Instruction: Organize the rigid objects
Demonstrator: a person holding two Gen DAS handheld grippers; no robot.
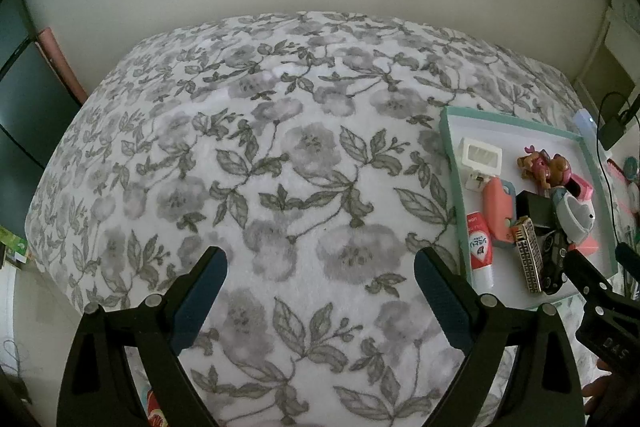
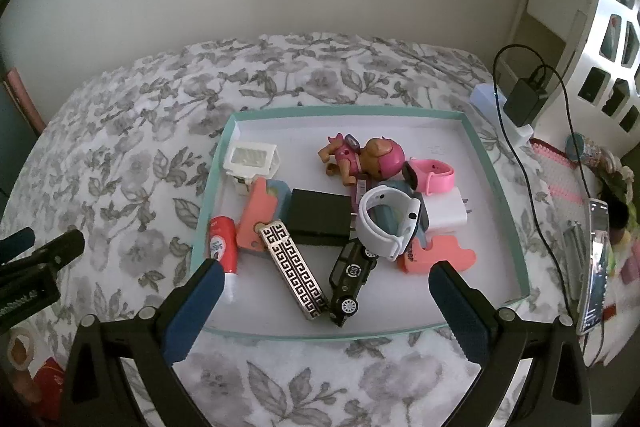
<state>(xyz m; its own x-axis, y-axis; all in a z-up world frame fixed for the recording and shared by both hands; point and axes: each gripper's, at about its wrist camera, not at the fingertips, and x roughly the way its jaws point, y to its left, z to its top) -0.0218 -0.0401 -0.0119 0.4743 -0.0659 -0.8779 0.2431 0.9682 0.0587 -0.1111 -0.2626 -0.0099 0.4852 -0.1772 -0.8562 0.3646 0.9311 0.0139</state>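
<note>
Left gripper (image 1: 320,267) hangs over the floral cover (image 1: 248,155), jaws apart, empty. In the tray (image 2: 496,183): red tube (image 2: 222,247), its print illegible, then lighter (image 2: 294,273), toy car (image 2: 352,277), white watch (image 2: 386,223). Right gripper (image 2: 326,285), jaws apart, hovers above them.

Both the left gripper (image 1: 320,267) and the right gripper (image 2: 326,283) sit low in frame, jaws spread wide, apparently holding nothing.
</note>
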